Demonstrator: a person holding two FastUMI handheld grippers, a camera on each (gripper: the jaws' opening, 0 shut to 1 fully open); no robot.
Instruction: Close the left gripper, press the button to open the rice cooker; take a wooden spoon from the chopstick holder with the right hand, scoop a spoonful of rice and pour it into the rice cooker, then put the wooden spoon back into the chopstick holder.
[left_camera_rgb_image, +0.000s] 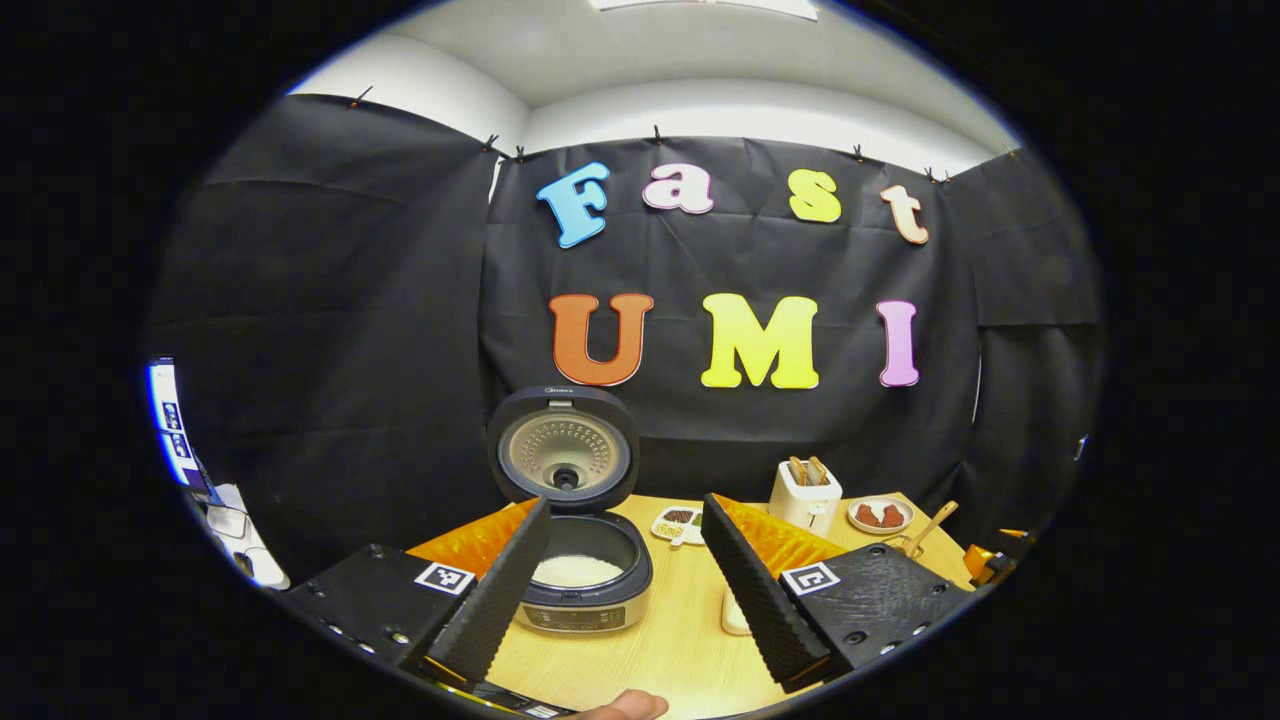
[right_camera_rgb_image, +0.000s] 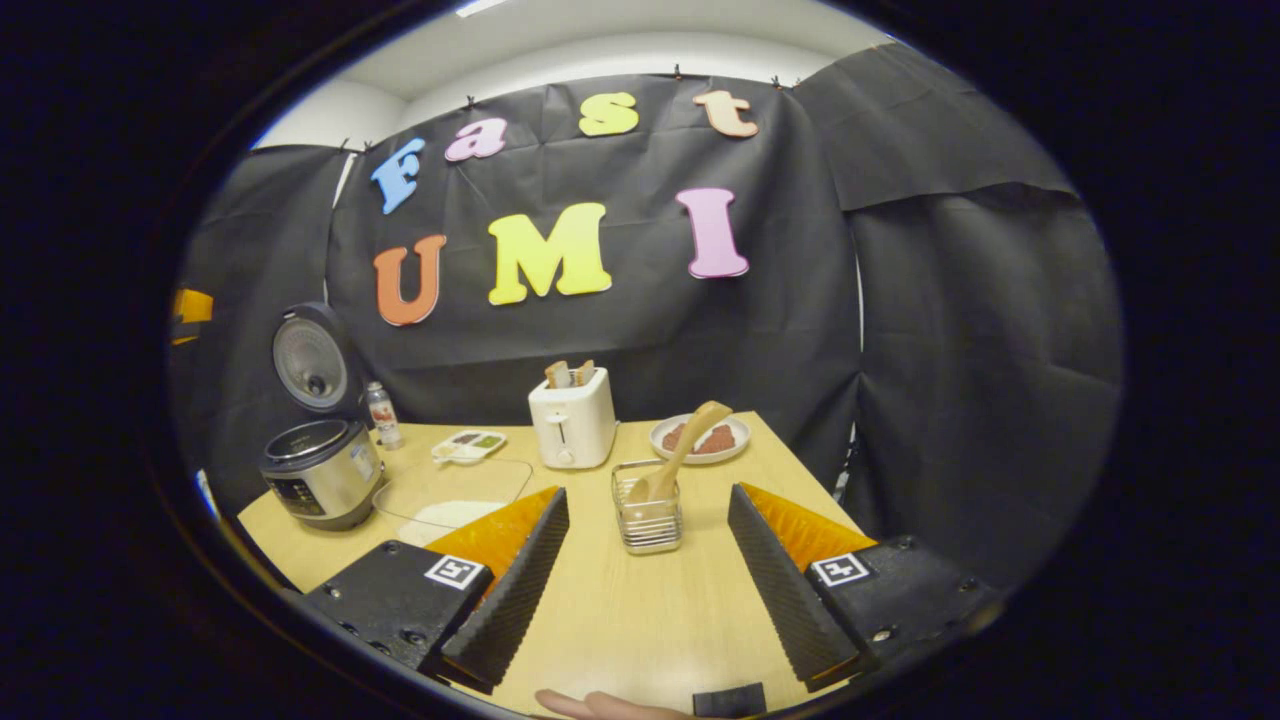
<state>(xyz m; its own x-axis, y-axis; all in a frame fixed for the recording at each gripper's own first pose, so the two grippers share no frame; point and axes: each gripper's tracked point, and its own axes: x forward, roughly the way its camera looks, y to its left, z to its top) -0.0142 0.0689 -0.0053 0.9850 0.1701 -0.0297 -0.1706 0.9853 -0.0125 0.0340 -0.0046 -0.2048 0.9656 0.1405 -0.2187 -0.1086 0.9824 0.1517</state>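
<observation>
Hand-held gripper (right_camera_rgb_image: 640, 560) faces wooden spoon (right_camera_rgb_image: 680, 450); left view: cooker's rice (left_camera_rgb_image: 577, 570).

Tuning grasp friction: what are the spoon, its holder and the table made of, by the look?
Spoon: pale wood, matte; even tan tone, no shine.
Holder: seems clear plastic or glass in a thin metal wire frame; the spoon shows through its walls.
Table: light wood or wood-look laminate, smooth, satin; fine straight grain lines. Which of the two can't be told.
</observation>
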